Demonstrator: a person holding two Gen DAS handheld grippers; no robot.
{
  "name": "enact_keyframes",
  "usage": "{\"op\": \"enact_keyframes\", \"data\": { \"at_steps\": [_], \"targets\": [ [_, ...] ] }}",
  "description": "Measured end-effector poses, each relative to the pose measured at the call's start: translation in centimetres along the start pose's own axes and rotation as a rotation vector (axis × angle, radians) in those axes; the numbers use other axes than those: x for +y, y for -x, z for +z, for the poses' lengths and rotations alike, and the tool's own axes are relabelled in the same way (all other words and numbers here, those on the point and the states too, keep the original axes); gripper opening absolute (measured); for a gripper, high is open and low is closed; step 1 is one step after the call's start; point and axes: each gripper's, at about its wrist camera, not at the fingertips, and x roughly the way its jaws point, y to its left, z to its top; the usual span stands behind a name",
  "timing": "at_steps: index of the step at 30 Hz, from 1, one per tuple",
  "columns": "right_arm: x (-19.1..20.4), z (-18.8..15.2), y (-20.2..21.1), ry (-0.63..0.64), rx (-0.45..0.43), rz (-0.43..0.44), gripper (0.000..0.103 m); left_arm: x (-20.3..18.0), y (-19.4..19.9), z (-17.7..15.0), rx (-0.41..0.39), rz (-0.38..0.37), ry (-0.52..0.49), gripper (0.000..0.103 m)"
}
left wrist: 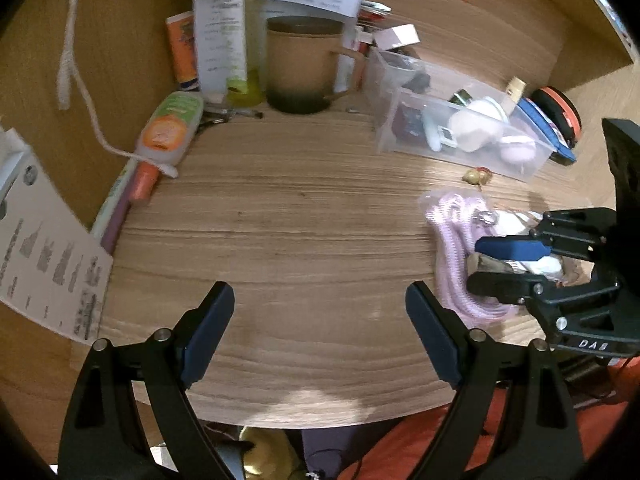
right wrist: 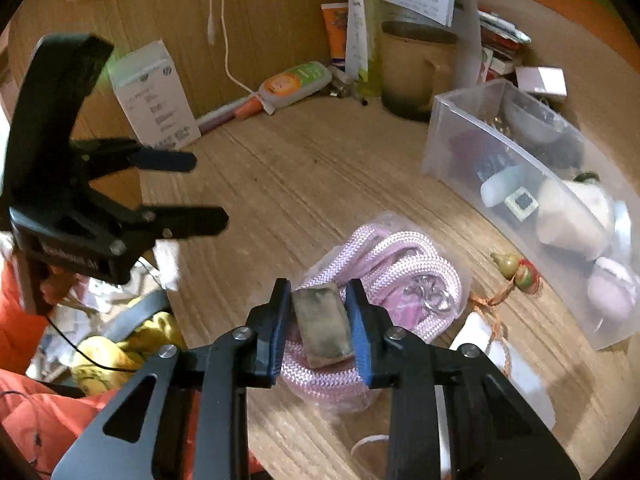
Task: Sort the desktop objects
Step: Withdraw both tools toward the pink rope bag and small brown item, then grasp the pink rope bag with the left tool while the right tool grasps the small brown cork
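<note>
**Right gripper clamped on grey block above pink rope; left gripper spread over bare desk**

Right gripper (right wrist: pixel 318 320): jaws closed on a small grey, smudged rectangular block (right wrist: pixel 323 326); both blue pads touch its long sides. The block sits directly over a bagged coil of pink rope (right wrist: pixel 394 256). Whether it rests on the rope or is lifted clear, cannot tell. In the left wrist view the right gripper (left wrist: pixel 480 264) enters from the right, jaws narrow, over the same rope (left wrist: pixel 452 248).

Left gripper (left wrist: pixel 320 336): jaws wide apart, nothing between them, over the desk (left wrist: pixel 288 216) near its front edge. In the right wrist view it (right wrist: pixel 208 190) stands at far left, well apart from the rope, fingers spread.

Bin (right wrist: pixel 460 136): clear plastic, right side of the desk, holding small items, among them a pale rounded object and a lilac one; the rest too blurred to name. A small gourd charm (right wrist: pixel 514 270) with an orange cord lies on the desk between rope and bin, touching neither.

Back of desk: brown mug (left wrist: pixel 306 66) upright, tall green-capped bottle (left wrist: pixel 236 40) just to its left, orange tube (left wrist: pixel 182 50) further left. An orange-and-green bottle (left wrist: pixel 170 130) lies on its side near the left wall, with a white cord (left wrist: pixel 80 92) hanging beside it. White printed box (right wrist: pixel 154 100) stands at the left wall.
</note>
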Motion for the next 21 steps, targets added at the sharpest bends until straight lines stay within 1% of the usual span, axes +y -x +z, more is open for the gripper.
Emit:
{"op": "enact_keyframes", "data": {
  "at_steps": [3, 9, 12, 14, 16, 17, 18, 21],
  "targets": [
    [-0.8, -0.4, 1.0, -0.027, -0.02, -0.022, 0.025, -1.6, -0.6, 0.5, 0.017, -0.049, -0.024, 0.088],
    [-4.4, -1.4, 3.9, -0.127, -0.077, -0.078, 0.023, -6.0, -2.4, 1.7, 0.053, -0.128, -0.095, 0.088],
    [-5.5, -1.8, 5.0, -0.151, -0.094, -0.084, 0.022, -8.1, -3.6, 1.9, 0.073, -0.158, -0.131, 0.089],
    [-5.8, -2.0, 5.4, -0.153, -0.104, -0.099, 0.022, -9.0, -4.4, 1.9, 0.09, -0.154, -0.155, 0.09],
    [-6.1, -2.2, 5.7, -0.154, -0.106, -0.097, 0.022, -9.4, -4.9, 1.8, 0.08, -0.14, -0.17, 0.095],
    [-6.1, -2.3, 5.6, -0.157, -0.106, -0.094, 0.022, -9.2, -4.9, 1.8, 0.073, -0.129, -0.172, 0.095],
    [-6.2, -2.3, 5.6, -0.156, -0.105, -0.092, 0.022, -8.8, -4.9, 1.9, 0.072, -0.095, -0.173, 0.096],
    [-6.3, -2.4, 5.1, -0.15, -0.099, -0.085, 0.023, -6.9, -5.0, 2.2, 0.079, -0.082, -0.138, 0.097]
  ]
}}
